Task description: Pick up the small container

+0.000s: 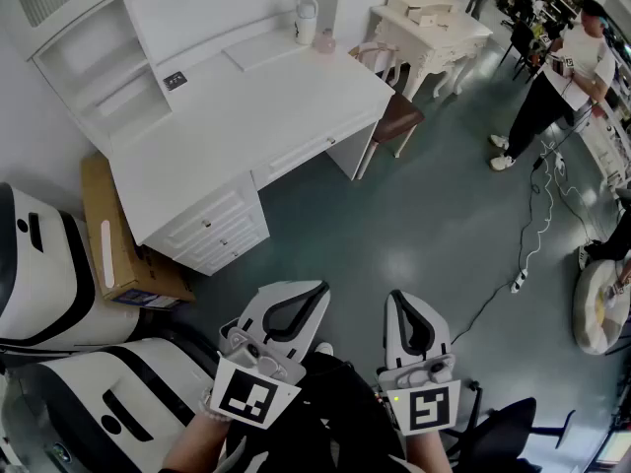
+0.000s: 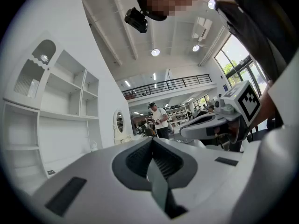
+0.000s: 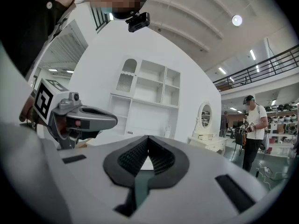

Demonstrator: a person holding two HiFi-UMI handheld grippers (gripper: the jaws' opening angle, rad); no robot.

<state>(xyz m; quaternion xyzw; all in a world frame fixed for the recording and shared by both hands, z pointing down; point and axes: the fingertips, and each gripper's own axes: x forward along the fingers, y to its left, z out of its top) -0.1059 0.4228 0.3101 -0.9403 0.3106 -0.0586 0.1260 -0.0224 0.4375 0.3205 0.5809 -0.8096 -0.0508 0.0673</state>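
Note:
A small pink container stands at the back of the white desk, next to a taller white jug. Both grippers are low in the head view, far from the desk and over the floor. My left gripper is shut with nothing in it, and its jaws meet in the left gripper view. My right gripper is also shut and empty. Each gripper shows in the other's view: the right gripper and the left gripper.
A chair with a brown seat stands at the desk's right end. Behind it is a white vanity table. A cardboard box and white machines are at the left. A person and a floor cable are at the right.

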